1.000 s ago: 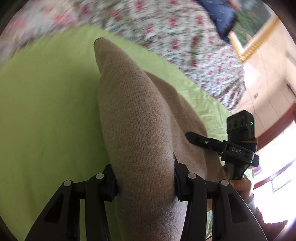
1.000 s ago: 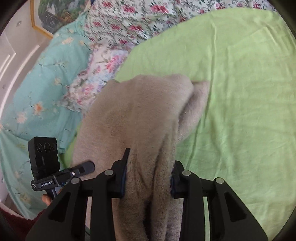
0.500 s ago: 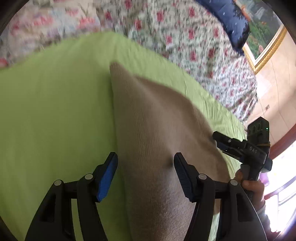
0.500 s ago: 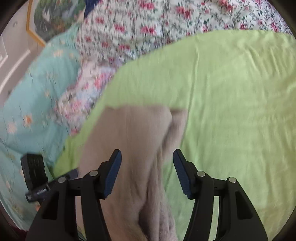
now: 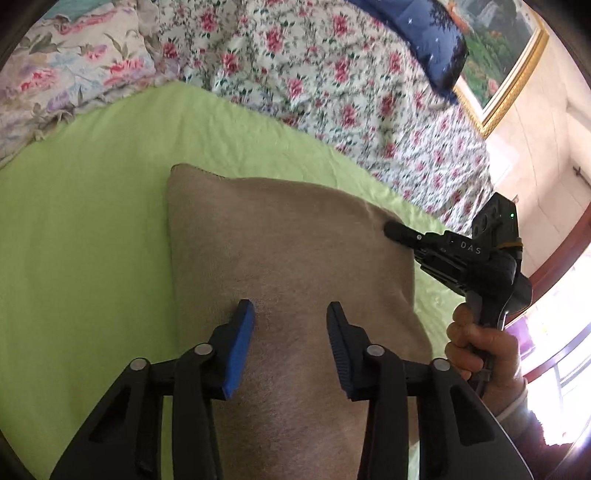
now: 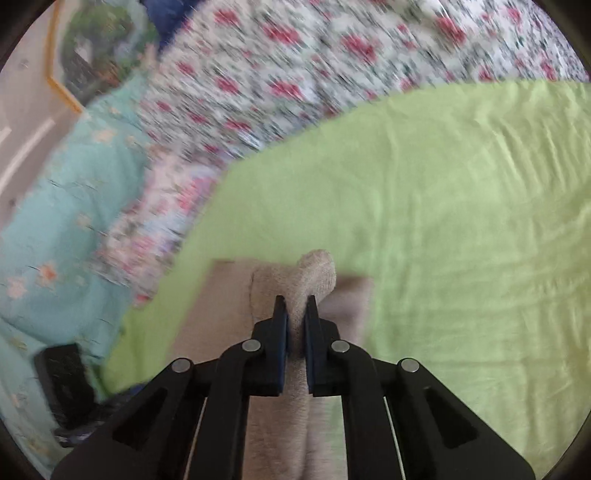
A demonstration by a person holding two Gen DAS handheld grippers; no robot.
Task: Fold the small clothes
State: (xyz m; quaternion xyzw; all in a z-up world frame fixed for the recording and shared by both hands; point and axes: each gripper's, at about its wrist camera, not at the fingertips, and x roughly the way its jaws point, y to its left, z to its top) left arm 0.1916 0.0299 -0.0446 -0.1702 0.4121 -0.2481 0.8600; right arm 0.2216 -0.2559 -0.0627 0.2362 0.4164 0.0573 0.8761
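Observation:
A beige knitted garment lies folded on a lime-green sheet. My left gripper is open, its jaws spread just above the garment's near part and holding nothing. My right gripper is shut on a raised fold of the same garment, at its edge. The right gripper also shows in the left wrist view, with its tip at the garment's far right corner. The right wrist view is blurred.
A floral quilt lies beyond the green sheet. A teal floral pillow is at the left in the right wrist view. A dark blue pillow and a framed picture are at the back.
Both grippers let go of the garment, which dropped flat on the sheet. The left gripper stays open; the right gripper has since shut on a fold at the garment's edge.

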